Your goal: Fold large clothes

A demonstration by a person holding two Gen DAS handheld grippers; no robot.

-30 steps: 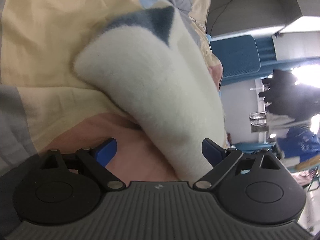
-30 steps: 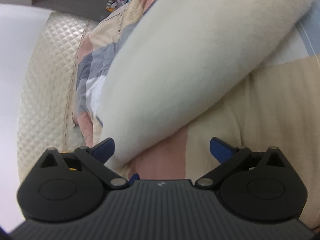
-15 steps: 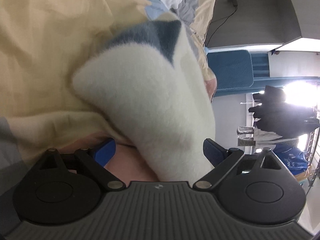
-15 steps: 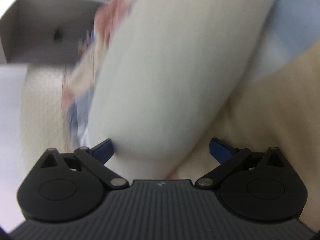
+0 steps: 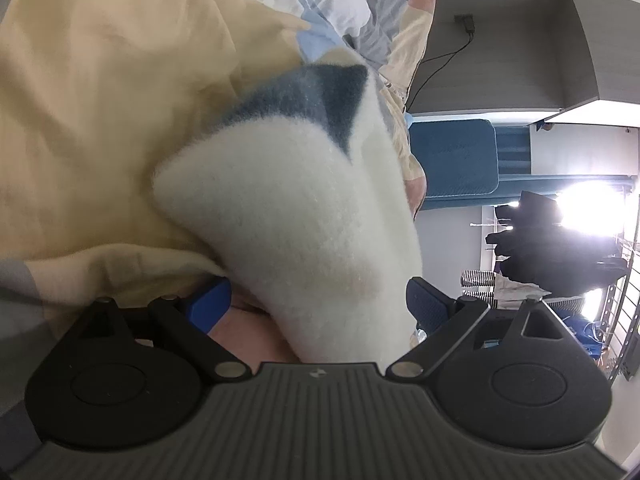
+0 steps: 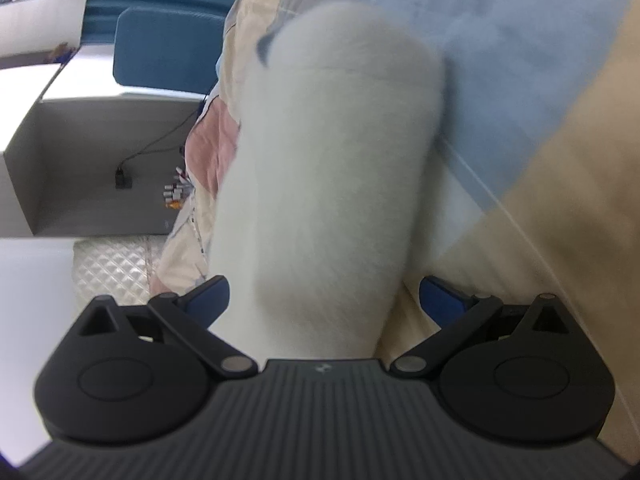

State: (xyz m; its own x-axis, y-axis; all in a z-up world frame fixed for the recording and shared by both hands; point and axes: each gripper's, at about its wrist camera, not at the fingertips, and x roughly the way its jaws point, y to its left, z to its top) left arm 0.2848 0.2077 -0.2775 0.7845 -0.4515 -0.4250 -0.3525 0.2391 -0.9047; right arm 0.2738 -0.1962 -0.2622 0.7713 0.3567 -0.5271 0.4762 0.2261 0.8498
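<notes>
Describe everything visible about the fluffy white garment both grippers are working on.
The fluffy white garment looks like thick, fuzzy fleece, cream-white with a dark blue-grey patch near its far end in the left wrist view. A rounded fold of it runs from between the open jaws of the left gripper out over the patchwork bedcover. In the right wrist view another thick, blurred fold passes between the right gripper's spread jaws. Whether the blue pads actually press it cannot be told.

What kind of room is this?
Probably a bedroom. A patchwork quilt covers a quilted white mattress, and dark clothes hang on a drying rack by a bright window.
</notes>
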